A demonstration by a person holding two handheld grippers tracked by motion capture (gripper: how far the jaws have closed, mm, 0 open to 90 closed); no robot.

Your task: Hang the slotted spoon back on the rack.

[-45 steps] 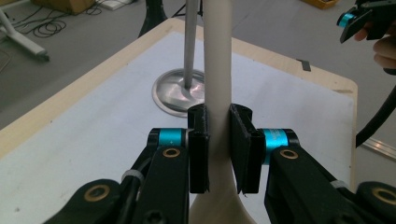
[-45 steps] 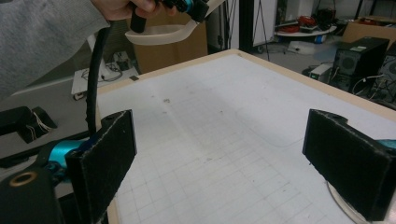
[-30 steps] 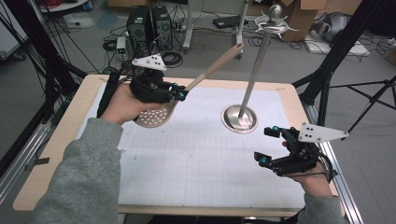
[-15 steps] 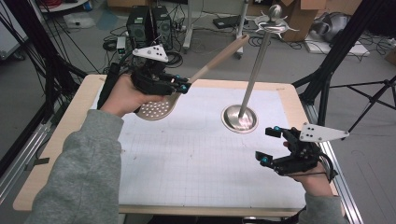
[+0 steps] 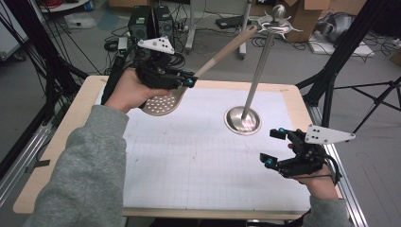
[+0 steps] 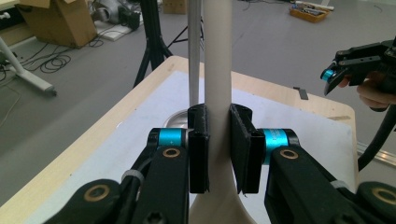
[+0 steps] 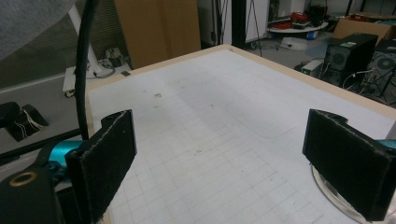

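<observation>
A perforated metal skimmer [image 5: 161, 104] with a long pale handle [image 5: 227, 49] hangs tilted over the table's far left, handle pointing up and right. My left gripper [image 5: 189, 81] is shut on that handle near the bowl; in the left gripper view the pads [image 6: 200, 149] press both sides of the handle [image 6: 217, 70]. A metal stand [image 5: 257, 71] with a round base [image 5: 242, 119] and hooks at its top [image 5: 276, 21] rises mid-table. My right gripper [image 5: 272, 146] is open at the near right, nothing between its pads [image 7: 107, 154].
White grid paper [image 5: 203, 156] covers the wooden table [image 5: 56, 156]. Tripod legs [image 5: 340, 61], cables and computer cases [image 5: 151, 23] stand on the floor beyond the far edge. The stand's pole [image 6: 194, 56] is just left of the handle in the left gripper view.
My left gripper has lifted the skimmer up and away from the paper, toward the far edge. The right gripper has stayed put.
</observation>
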